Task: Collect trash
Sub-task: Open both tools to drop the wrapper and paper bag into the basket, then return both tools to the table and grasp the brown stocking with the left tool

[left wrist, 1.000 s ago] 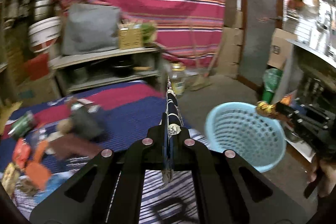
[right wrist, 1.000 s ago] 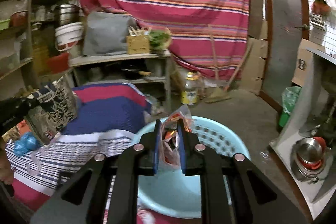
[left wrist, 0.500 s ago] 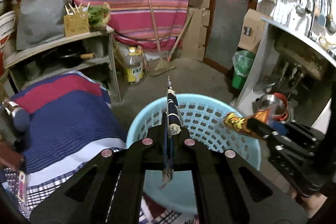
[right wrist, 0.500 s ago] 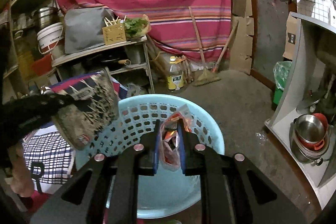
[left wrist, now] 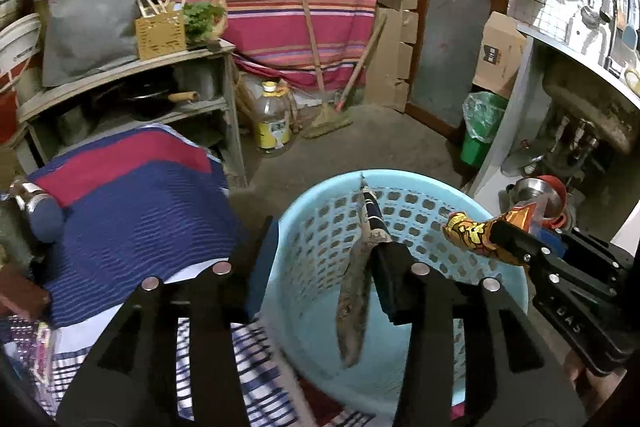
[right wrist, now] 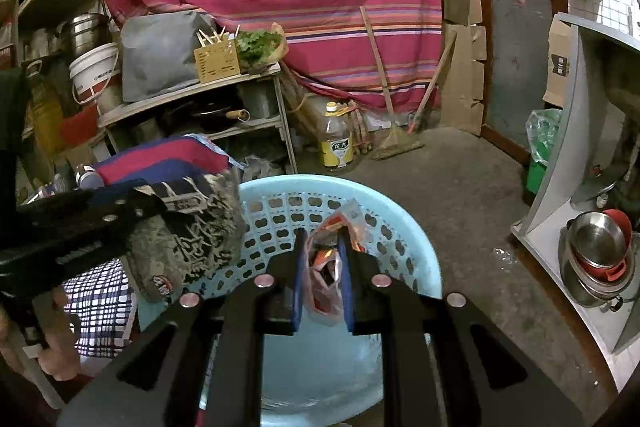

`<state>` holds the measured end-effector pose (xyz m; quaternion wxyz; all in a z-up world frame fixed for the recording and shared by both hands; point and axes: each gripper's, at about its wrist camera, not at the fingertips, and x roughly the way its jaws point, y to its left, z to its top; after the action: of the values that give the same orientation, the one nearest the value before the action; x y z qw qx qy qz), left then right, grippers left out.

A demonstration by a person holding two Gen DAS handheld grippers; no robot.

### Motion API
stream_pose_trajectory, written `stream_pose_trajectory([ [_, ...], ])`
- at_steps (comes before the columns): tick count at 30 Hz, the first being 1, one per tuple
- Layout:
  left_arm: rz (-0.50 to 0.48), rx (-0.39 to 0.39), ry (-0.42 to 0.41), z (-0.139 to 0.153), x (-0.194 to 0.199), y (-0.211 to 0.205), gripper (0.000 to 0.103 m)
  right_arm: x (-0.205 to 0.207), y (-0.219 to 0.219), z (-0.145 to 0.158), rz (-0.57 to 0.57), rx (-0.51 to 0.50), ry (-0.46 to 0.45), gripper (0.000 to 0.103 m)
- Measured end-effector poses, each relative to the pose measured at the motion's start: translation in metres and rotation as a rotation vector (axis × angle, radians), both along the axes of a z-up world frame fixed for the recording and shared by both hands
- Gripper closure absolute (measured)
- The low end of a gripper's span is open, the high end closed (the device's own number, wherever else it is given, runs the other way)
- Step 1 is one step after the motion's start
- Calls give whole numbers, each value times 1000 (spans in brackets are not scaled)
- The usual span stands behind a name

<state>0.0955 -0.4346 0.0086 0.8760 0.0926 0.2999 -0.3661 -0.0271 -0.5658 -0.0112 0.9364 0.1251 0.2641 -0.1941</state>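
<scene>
While your left gripper (left wrist: 320, 263) is opening over the blue basket (left wrist: 416, 183), the flat dark wrapper (left wrist: 354, 299) hangs between the fingers (left wrist: 394, 283), lying against the right one and clear of the left. That is the first risk: a thin packet can cling to the pad instead of falling, and if you pull away early it may ride out with you and land on the striped blanket (left wrist: 132, 211) to the left. It also hangs close to the basket's left wall, so a drift leftward could drop it over the rim.

Further right, your right gripper (right wrist: 322, 271) has its fingers closed on a crumpled clear bag with red and orange scraps (right wrist: 326, 263), held above the basket's middle. The bag is light and loose; let go too high and it could float, or catch on the edge. Its contents may spill if it tips.

Both tools crowd the same opening, and in the left view the right one's orange-printed trash (left wrist: 470, 233) sits just beside the left fingers. A careless swing could knock them together or nudge the basket, which looks light and easy to tip.
</scene>
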Motion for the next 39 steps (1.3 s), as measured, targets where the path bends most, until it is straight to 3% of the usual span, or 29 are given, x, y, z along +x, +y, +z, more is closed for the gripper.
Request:
stream_pose_trajectory([
  [2,26,-7,-25,5,0,10,42,6,3,-2,4,7,5,87],
  [5,51,-15,-45,9,2,21,29,13,9,-4,10,5,10,87],
  [13,50,-5,19,-6,13,29,29,15,17,-6,11,-3,26,87],
  [15,18,-19,36,-6,11,27,42,13,15,-6,5,-7,27,87],
  [16,-7,-22,44,-6,9,24,60,11,12,-4,1,-4,22,87],
  [17,-36,-13,59,-5,7,19,67,9,10,-3,-3,0,19,87],
  [21,-36,4,30,-1,-2,11,64,2,0,1,-15,16,4,87],
  [25,-2,1,-4,5,-9,20,36,2,-1,1,-15,31,-1,87],
  [33,115,7,-96,20,-12,81,15,24,15,-5,7,70,8,82],
  [35,144,14,-116,23,-11,98,11,30,20,-6,0,55,22,77],
  [37,177,28,-142,27,-12,119,9,34,27,-5,-20,8,35,51],
  [39,220,38,-166,32,-13,145,8,35,31,-4,-32,-20,34,39],
])
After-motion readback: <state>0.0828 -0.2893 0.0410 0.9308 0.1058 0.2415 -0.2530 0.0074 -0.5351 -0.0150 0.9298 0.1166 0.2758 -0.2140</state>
